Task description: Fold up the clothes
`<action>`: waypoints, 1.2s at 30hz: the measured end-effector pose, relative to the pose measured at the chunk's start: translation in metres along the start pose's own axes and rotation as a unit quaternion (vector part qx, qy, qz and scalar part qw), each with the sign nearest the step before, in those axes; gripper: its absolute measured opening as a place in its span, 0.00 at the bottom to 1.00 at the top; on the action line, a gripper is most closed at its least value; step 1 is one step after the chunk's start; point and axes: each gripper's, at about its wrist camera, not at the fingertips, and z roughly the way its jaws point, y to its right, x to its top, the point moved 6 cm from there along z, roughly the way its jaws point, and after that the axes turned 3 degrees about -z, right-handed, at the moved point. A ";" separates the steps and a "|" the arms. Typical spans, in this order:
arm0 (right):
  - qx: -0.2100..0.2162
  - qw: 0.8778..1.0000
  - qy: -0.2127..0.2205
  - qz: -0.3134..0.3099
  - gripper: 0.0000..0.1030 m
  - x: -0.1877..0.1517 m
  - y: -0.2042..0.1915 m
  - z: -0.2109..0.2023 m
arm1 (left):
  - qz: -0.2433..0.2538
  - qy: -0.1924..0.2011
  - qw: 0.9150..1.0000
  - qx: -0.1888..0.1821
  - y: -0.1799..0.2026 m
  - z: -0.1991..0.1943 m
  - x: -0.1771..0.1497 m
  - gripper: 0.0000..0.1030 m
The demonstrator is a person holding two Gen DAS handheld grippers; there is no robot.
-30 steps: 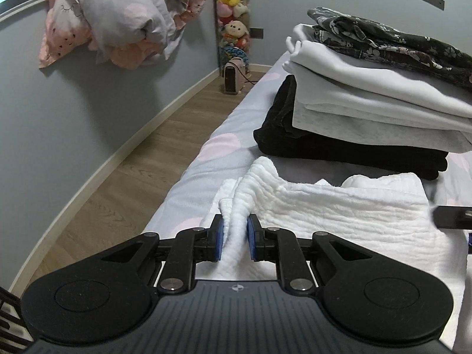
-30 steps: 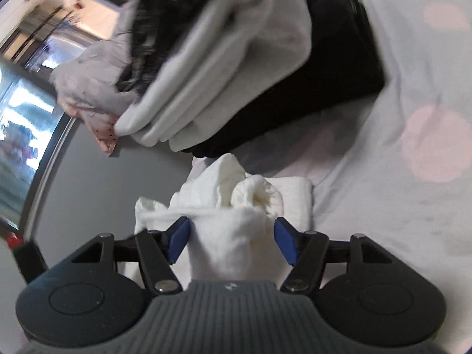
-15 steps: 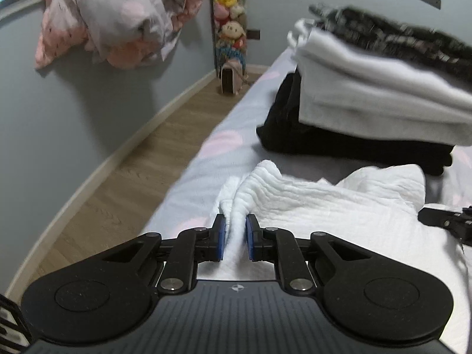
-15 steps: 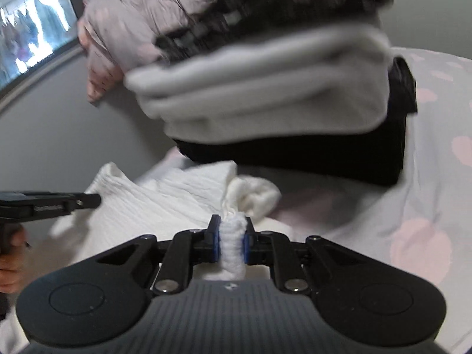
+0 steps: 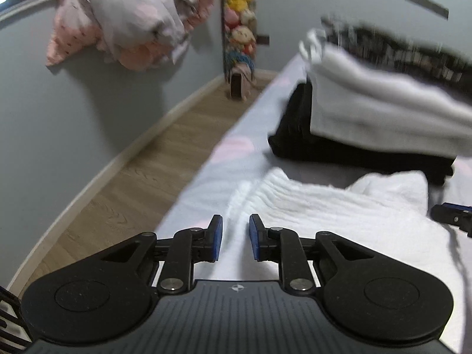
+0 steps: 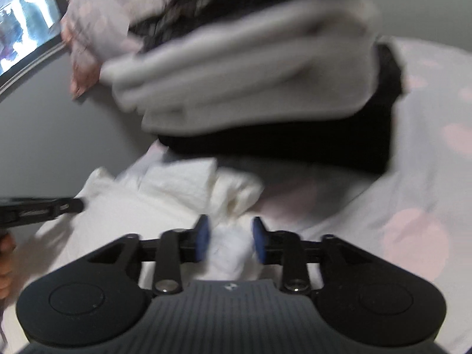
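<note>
A white textured garment [image 5: 339, 206] lies folded on the bed, just in front of a stack of folded clothes [image 5: 368, 118]. My left gripper [image 5: 235, 240] is open over the garment's left edge, with cloth lying loose between its jaws. My right gripper [image 6: 229, 239] is open over the garment's right end [image 6: 230, 253], a bunched fold between its jaws, not pinched. The right gripper's tip shows at the right edge of the left wrist view [image 5: 451, 218]. The left gripper shows at the left of the right wrist view [image 6: 38, 208].
The stack [image 6: 250, 94] holds black, white and dark patterned folded pieces. The bed sheet [image 6: 413, 206] is pale with pink dots. The wooden floor [image 5: 132, 191] runs along the bed's left edge by a grey wall. Bedding [image 5: 124, 14] hangs on the wall; plush toys [image 5: 239, 29] stand far back.
Both grippers have opened and let go of the white garment, which now lies on the bed. Both views are blurred from motion.
</note>
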 end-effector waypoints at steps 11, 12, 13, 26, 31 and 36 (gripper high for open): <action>0.061 0.993 0.019 -0.097 0.37 -0.020 -0.054 -0.072 | 0.024 0.024 0.999 -0.001 -0.031 -0.094 -0.043 0.22; 0.064 0.992 0.018 -0.110 0.37 -0.026 -0.062 -0.072 | 0.027 0.019 0.999 -0.002 -0.031 -0.094 -0.052 0.22; 0.066 0.991 0.013 -0.116 0.37 -0.033 -0.067 -0.070 | 0.029 0.012 0.999 -0.002 -0.031 -0.094 -0.061 0.21; 0.035 0.990 -0.049 -0.128 0.37 -0.059 -0.070 -0.065 | 0.025 -0.037 0.999 0.022 -0.048 -0.105 -0.086 0.19; 0.029 0.992 -0.007 -0.123 0.44 -0.051 -0.077 -0.111 | 0.017 -0.006 0.999 0.043 -0.044 -0.161 -0.083 0.22; 0.032 0.990 0.037 -0.133 0.63 -0.045 -0.092 -0.177 | 0.022 0.053 0.996 0.072 -0.034 -0.225 -0.079 0.44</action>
